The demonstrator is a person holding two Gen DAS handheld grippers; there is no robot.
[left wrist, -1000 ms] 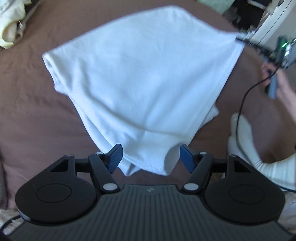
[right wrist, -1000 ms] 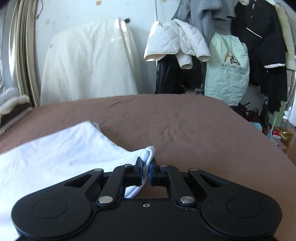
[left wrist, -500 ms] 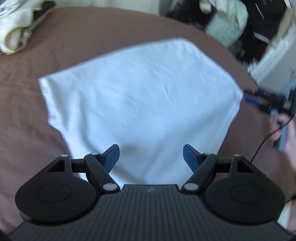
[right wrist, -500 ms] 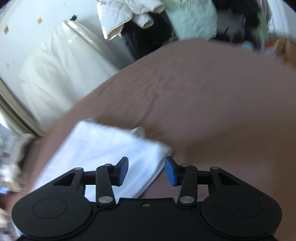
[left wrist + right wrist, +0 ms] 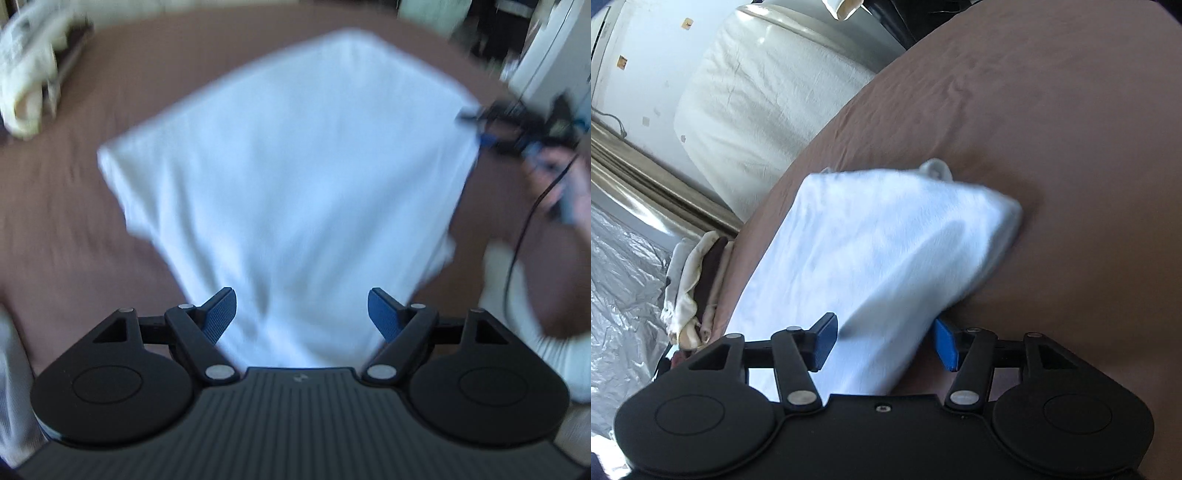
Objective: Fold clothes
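On brown bedsheet (image 5: 66, 206): one white garment (image 5: 295, 177), folded, lying flat, roughly mid-bed.

Left gripper (image 5: 301, 314): over near edge of garment; jaws opening, spread wide, pads clear of cloth, nothing gripped.

Right gripper (image 5: 884, 341): at garment's side edge; jaws opening; cloth edge lies between them, but pads do not appear to press it. Seen also in left view at far right (image 5: 476, 127), borne by a hand (image 5: 561, 184) with trailing cable (image 5: 517, 243).

Risks, judged:
- Right-hand corner looks bulged, not flat; a small loop of fabric pokes out at the far edge (image 5: 936, 168). Left alone, the fold may spring open or go lopsided.
- Cloth sits between the right jaws; pulling away at a low angle could drag the edge and spoil the fold.
- Both views blurred; exact edge alignment cannot be told.

Surface: soft, lightly creased sheet; grips cloth somewhat.

Room: pale covered mattress (image 5: 768, 96) leaning on wall; silver sheeting (image 5: 624, 280) on floor; heap of clothes (image 5: 690, 291) beside bed; cream bundle (image 5: 26, 85) at bed's far corner.
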